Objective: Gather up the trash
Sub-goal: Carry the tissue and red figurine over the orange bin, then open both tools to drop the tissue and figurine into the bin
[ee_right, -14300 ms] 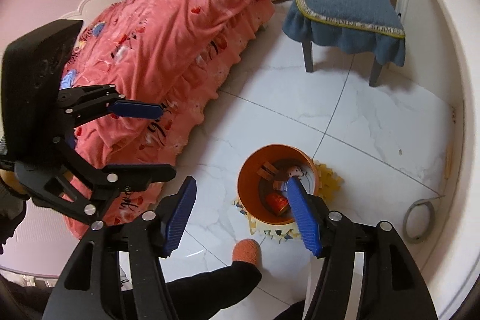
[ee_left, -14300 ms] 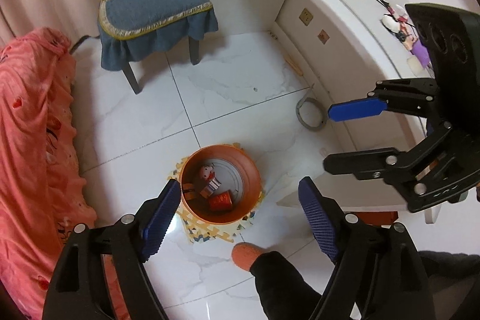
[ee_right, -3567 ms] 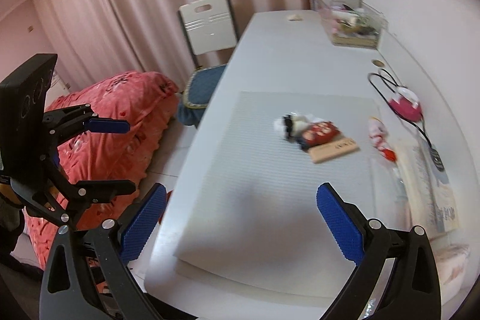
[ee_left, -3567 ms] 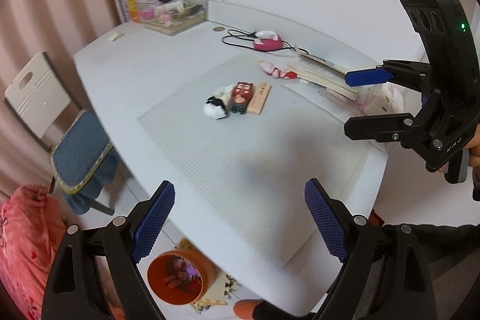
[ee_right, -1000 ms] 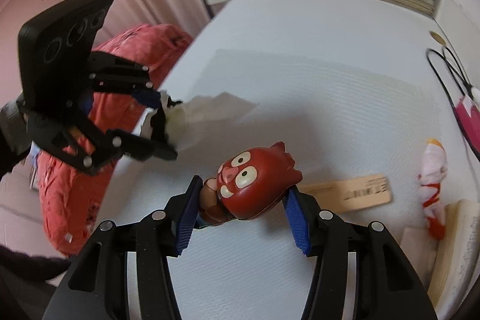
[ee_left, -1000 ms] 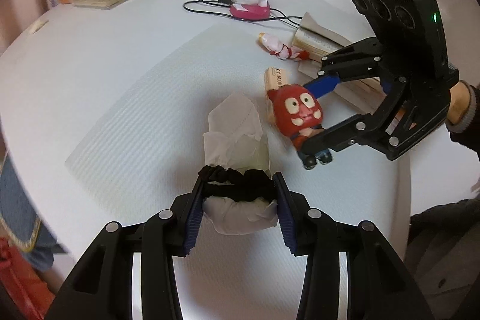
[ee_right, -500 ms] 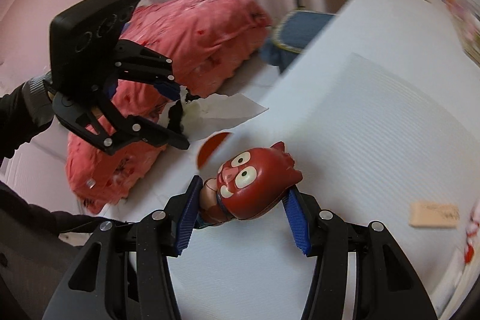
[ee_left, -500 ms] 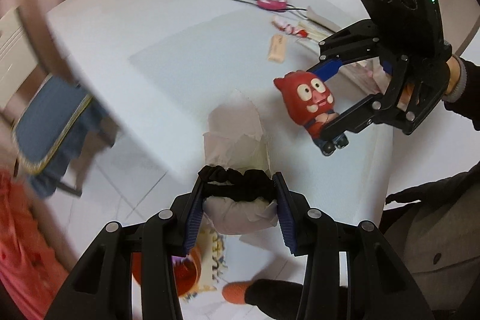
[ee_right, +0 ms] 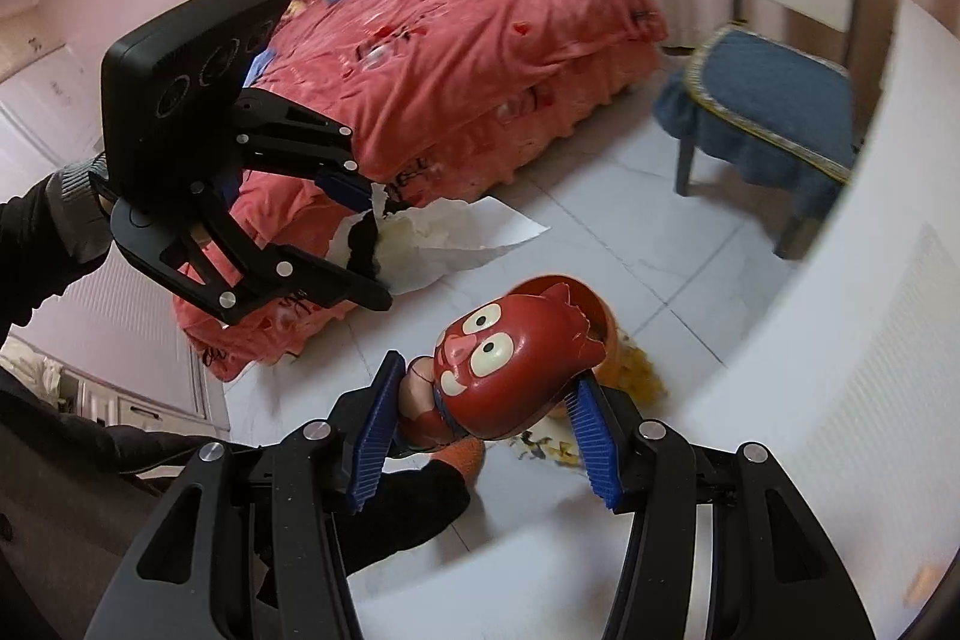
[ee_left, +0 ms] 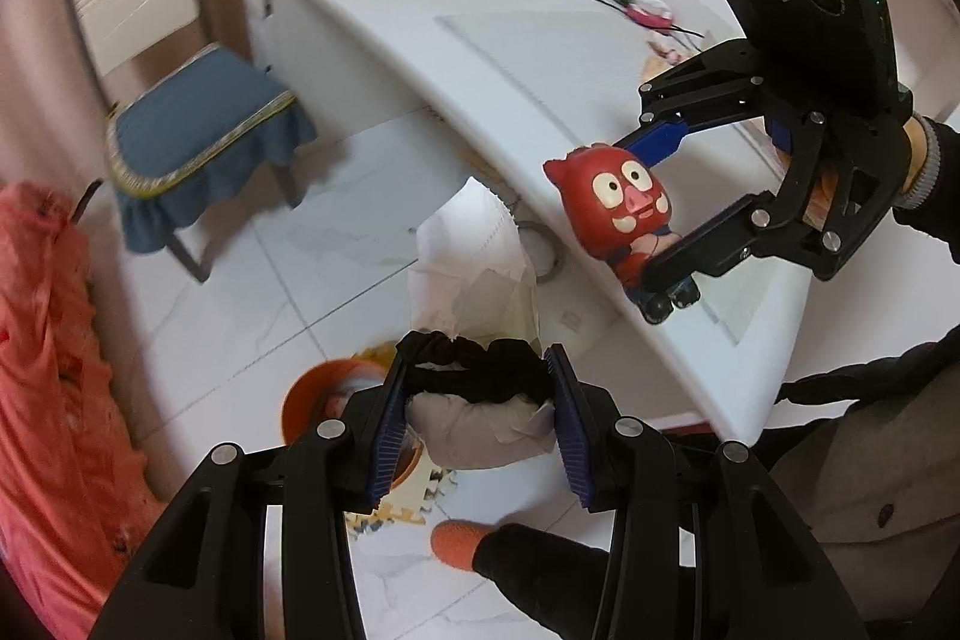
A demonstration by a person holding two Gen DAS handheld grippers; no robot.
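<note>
My left gripper (ee_left: 477,418) is shut on a crumpled white tissue (ee_left: 474,262) with a black hair tie (ee_left: 474,364) around it, held in the air above the floor. It also shows in the right wrist view (ee_right: 366,244). My right gripper (ee_right: 489,436) is shut on a red cartoon toy figure (ee_right: 510,364), also seen in the left wrist view (ee_left: 624,208) near the desk edge. The orange trash bin (ee_left: 312,400) stands on the floor below, partly hidden behind the left fingers. In the right wrist view only its rim (ee_right: 603,322) shows behind the toy.
A white desk (ee_left: 480,58) runs along the right. A chair with a blue cushion (ee_left: 198,124) stands by it. A red-covered bed (ee_right: 456,58) is on the left. The bin sits on a puzzle mat (ee_left: 390,508). A foot in an orange sock (ee_left: 456,541) is close by.
Both grippers have carried their loads off the desk and swung down toward the floor. The bin is now closer beneath them, and both stay shut on their items.
</note>
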